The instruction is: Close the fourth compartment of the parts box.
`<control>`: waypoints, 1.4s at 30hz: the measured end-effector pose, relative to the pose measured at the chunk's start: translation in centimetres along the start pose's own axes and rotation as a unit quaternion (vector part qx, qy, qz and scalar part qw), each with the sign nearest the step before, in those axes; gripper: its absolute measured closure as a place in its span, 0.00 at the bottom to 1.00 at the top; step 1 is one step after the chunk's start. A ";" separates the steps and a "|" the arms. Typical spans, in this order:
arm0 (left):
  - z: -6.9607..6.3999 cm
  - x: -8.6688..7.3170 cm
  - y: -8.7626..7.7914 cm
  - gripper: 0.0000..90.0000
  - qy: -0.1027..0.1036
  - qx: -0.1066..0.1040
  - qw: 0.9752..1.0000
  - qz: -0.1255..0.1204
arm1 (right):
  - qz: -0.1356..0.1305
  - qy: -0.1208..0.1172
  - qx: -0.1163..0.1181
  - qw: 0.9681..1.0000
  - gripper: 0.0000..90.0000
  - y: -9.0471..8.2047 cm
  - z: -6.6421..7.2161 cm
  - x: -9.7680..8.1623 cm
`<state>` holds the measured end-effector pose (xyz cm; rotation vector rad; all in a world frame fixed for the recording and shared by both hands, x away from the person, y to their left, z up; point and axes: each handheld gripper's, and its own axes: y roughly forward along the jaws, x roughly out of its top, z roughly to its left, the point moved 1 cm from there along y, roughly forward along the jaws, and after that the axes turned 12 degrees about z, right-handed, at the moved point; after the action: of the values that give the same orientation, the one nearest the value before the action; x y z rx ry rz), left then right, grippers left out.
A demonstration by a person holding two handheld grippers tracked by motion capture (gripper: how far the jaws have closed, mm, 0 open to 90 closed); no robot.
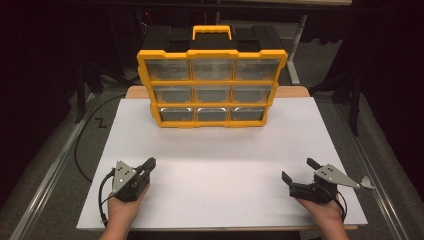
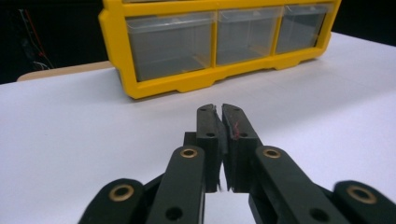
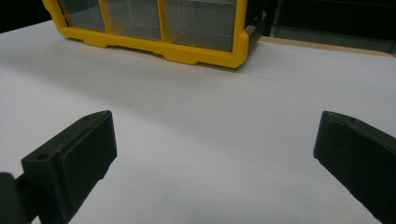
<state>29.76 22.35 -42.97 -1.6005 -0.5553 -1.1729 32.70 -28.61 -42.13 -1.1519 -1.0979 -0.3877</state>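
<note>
A yellow and black organiser case (image 1: 212,75) with clear drawers and a yellow handle stands upright at the far middle of the white table (image 1: 220,155). My left gripper (image 1: 149,163) rests near the table's front left, shut with nothing between its jaws. In the left gripper view its jaws (image 2: 220,109) press together and point at the case's bottom drawers (image 2: 219,42). My right gripper (image 1: 299,169) sits at the front right, open and empty. The right gripper view shows its two fingers (image 3: 74,154) far apart over bare table, with the case's lower corner (image 3: 196,32) ahead.
The table's front edge lies just under both hands. A tan board (image 1: 295,91) shows behind the white top. Dark floor, a cable (image 1: 82,145) and metal stand legs (image 1: 292,65) surround the table. Open white surface lies between the grippers and the case.
</note>
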 end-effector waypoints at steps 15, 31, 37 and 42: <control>0.7 -0.2 -0.5 0.41 -0.024 0.002 1.000 0.000 | 0.001 0.000 -0.002 1.000 0.01 0.4 0.4 0.2; 0.9 0.4 -0.2 0.00 -0.024 -0.012 1.000 0.015 | 0.000 -0.005 0.001 1.000 0.01 0.4 0.5 0.3; 1.0 0.3 0.0 0.00 -0.024 -0.011 0.999 0.022 | 0.000 -0.006 0.001 1.000 0.01 0.4 0.4 0.3; 0.9 0.1 0.0 0.00 -0.022 -0.012 0.999 0.028 | 0.001 -0.006 0.003 1.000 0.01 0.5 0.5 0.3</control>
<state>30.22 23.11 -42.87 -1.6554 -0.5240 -1.1078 32.96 -27.89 -42.17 -1.1520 -1.1066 -0.3763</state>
